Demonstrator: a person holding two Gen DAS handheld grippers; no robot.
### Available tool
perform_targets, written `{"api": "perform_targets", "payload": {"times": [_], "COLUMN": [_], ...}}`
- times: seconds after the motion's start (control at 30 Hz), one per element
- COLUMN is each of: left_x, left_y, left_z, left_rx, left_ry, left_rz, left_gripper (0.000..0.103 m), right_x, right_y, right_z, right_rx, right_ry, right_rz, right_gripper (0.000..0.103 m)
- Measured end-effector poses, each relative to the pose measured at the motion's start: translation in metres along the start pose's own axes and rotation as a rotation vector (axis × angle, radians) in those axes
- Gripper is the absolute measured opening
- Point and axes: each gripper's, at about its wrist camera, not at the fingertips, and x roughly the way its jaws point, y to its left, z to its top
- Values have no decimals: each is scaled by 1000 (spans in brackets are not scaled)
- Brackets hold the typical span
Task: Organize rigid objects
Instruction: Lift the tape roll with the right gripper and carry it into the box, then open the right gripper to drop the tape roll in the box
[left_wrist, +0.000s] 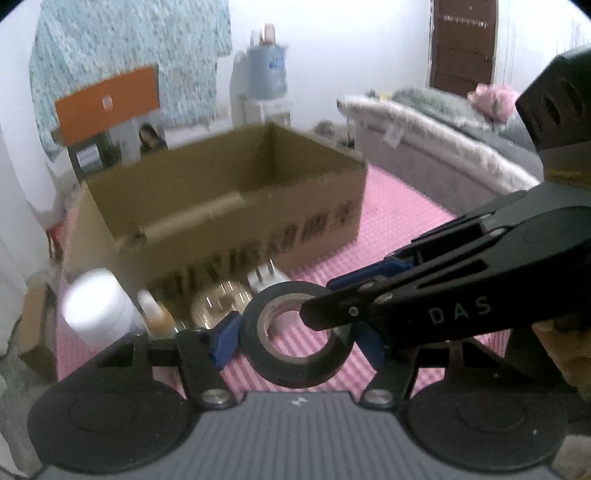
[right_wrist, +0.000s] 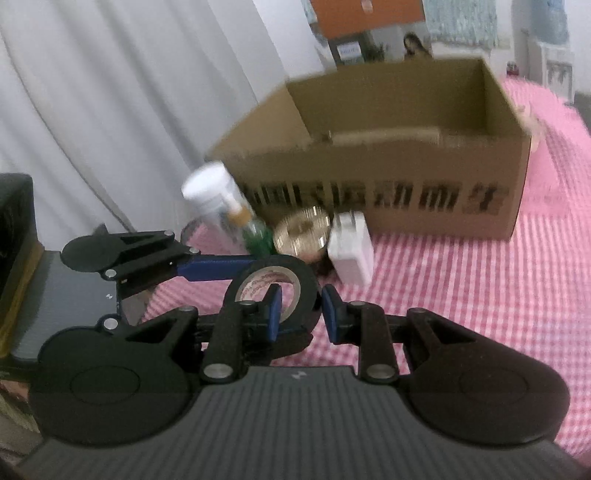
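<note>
From the left wrist view, the left gripper (left_wrist: 295, 338) has its blue-padded fingers (left_wrist: 225, 339) set half-wide around a black roll of electrical tape (left_wrist: 295, 336), pressing its outer sides, while the right gripper (left_wrist: 325, 314) reaches in from the right with one finger tip inside the roll's hole. Beyond the fingers stands an open brown cardboard box (left_wrist: 221, 195) on the pink checked cloth (left_wrist: 399, 221); just ahead of the fingers, against the box wall, wait a white-capped plastic bottle (left_wrist: 98, 306), a small amber bottle (left_wrist: 157, 317), a round gold metal disc (left_wrist: 221, 301) and a white plug adapter (left_wrist: 264, 280). From the right wrist view, the right gripper (right_wrist: 299, 308) pinches narrowly on the tape roll's (right_wrist: 273, 284) wall, one finger (right_wrist: 273, 312) inside the ring, the other outside; the left gripper (right_wrist: 221, 267) comes in from the left. The box (right_wrist: 388, 147) shows nothing I can make out inside, so I'd judge the sorting barely begun: the tape is held clear of the cloth, four items still outside.
</note>
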Motion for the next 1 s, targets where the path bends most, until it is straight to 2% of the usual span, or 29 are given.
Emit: {"api": "perform_targets", "payload": {"times": [0.2, 0.37, 0.53, 0.77, 1.0], "left_x": [-16, -5, 35, 109, 180], "left_y": [22, 51, 92, 149, 185], "left_z": [41, 79, 114, 137, 140], "left_rx": [0, -8, -52, -135, -224], "left_ry": [-80, -69, 40, 203, 353], "left_rz": [25, 28, -6, -45, -69], "left_gripper": [68, 68, 68, 68, 68], "right_x": [-14, -4, 30, 115, 180], "right_y": [11, 7, -12, -62, -96], "right_z": [47, 96, 148, 206, 225], "right_rx": [-65, -87, -56, 105, 178], "right_ry": [-85, -92, -27, 146, 260], "right_rz": [7, 25, 42, 83, 60], "right_gripper": [24, 24, 24, 24, 24]}}
